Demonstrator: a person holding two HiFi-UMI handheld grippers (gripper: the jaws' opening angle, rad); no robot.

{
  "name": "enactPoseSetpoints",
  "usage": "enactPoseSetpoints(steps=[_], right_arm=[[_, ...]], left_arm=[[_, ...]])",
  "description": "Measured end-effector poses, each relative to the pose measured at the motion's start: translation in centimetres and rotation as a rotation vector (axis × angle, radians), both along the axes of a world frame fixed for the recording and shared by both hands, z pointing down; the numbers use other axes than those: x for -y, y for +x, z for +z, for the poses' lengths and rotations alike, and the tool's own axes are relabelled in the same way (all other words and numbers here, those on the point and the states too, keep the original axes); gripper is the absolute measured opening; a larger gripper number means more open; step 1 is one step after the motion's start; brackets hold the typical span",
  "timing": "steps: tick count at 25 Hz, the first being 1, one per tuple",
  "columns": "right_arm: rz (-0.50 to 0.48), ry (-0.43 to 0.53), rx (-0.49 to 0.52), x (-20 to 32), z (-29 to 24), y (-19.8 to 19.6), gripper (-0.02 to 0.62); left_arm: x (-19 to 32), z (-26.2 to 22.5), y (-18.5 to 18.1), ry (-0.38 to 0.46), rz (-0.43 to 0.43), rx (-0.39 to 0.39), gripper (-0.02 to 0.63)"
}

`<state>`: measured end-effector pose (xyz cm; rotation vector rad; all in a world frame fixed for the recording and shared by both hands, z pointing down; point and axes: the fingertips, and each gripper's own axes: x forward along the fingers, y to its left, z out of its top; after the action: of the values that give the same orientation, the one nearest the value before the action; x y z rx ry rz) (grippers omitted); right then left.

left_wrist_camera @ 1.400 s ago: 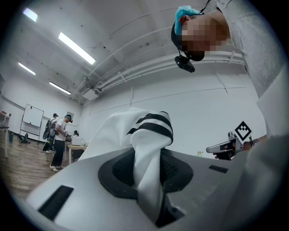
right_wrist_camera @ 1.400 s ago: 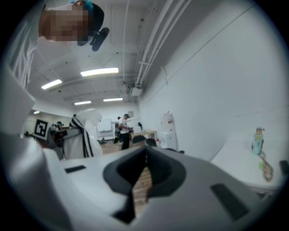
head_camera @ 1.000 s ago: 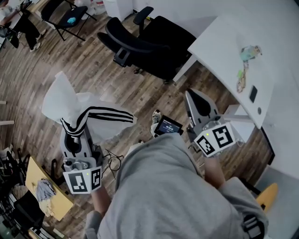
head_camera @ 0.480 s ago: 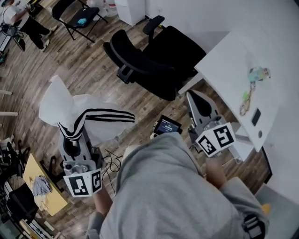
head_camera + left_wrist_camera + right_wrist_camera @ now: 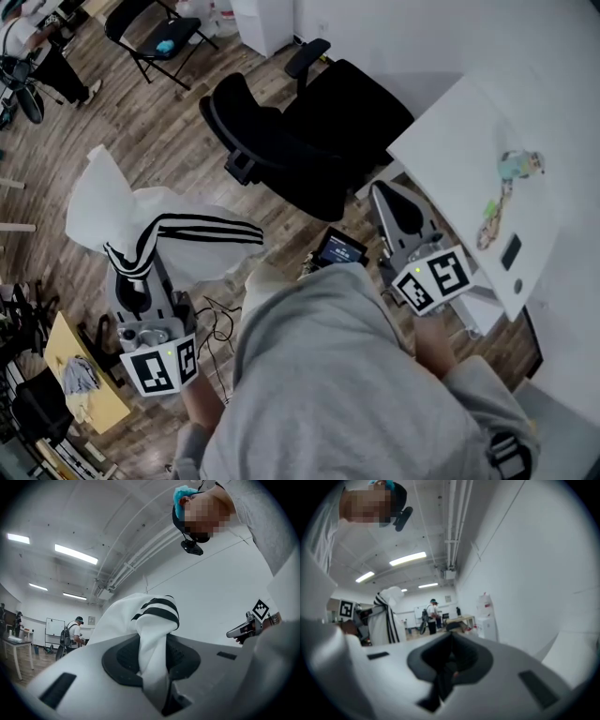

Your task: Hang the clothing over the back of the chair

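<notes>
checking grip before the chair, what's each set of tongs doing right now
Left tongs: closed on the striped white garment.
Right tongs: closed, nothing held.

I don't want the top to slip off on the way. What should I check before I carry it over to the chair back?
1. Hold of the left gripper on the striped white garment: ok, its jaws are shut on a fold.
2. Is the right gripper free to help: ok, jaws together with nothing between them.
3. Is the chair back bare: ok, nothing hangs on it.
4. Garment spread for draping: not ok, it is bunched and held at one spot only.
5. Garment at the chair: not ok, it is off to the left, apart from the chair.
6. Hem off the floor: cannot tell.
</notes>
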<state>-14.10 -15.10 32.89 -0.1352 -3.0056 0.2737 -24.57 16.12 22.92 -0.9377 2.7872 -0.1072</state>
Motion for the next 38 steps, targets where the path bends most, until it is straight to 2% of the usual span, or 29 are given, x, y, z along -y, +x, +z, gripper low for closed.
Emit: enactPoseSetpoints(steps=[14,28,38], right_arm=[[0.117,-0.02,-0.024,0.9,-0.1,0.7,0.035],[0.182,-0.015,-0.029,1.2,-0.6,0.0,0.035],[0.296,-0.024,-0.034,2.3,-0.4,1.3,0.035]], left_arm=[[2.2,-1.5,-3.3,0.019,0.105,0.008,0.112],[5.1,-3.5,-5.9,0.015,0.211,0.046,0.112],[8.4,-3.8,-7.2,0.021,0.333,0.052,0.112]])
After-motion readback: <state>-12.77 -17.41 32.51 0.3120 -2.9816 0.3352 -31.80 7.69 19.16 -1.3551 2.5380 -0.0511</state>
